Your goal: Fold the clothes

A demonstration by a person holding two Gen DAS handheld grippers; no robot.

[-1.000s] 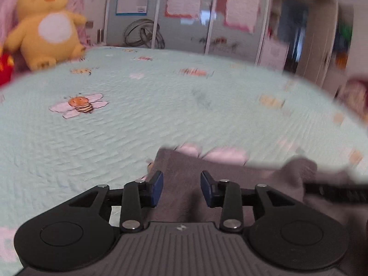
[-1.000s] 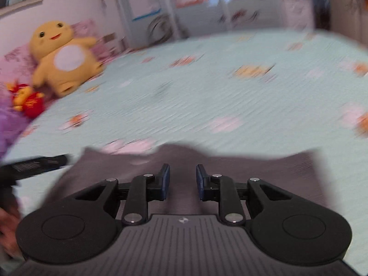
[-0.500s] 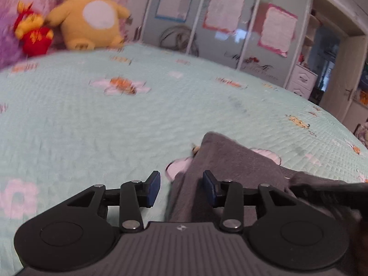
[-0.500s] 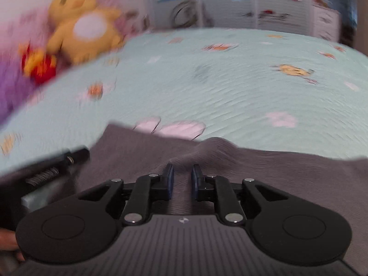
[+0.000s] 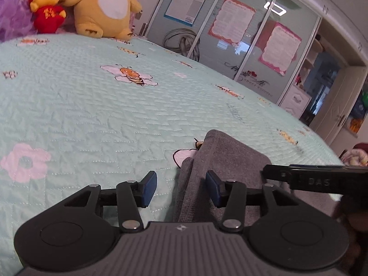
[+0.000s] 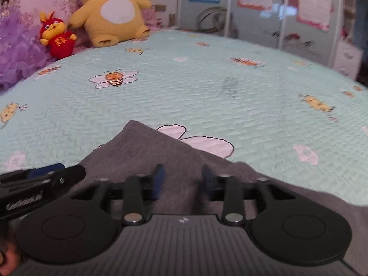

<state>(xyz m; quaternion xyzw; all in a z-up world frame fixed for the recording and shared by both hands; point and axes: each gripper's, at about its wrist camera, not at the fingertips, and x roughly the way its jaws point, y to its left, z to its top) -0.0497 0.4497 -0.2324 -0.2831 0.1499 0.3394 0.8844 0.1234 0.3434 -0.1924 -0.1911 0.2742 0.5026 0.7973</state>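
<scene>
Now both hand-held grippers' jaws are opening over grey garment.

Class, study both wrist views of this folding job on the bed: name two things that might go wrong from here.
1. The left gripper is opening with the raised edge of the grey garment between its pads, so that fold may slump or spring open.
2. The right gripper is also opening over the cloth; with both close together, the tools could knock and drag the garment across the quilt.

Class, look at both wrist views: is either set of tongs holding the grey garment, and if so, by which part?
Nothing is held. The left tongs are opening around a folded edge of the grey garment without pressing it; the right tongs are opening above it.
</scene>
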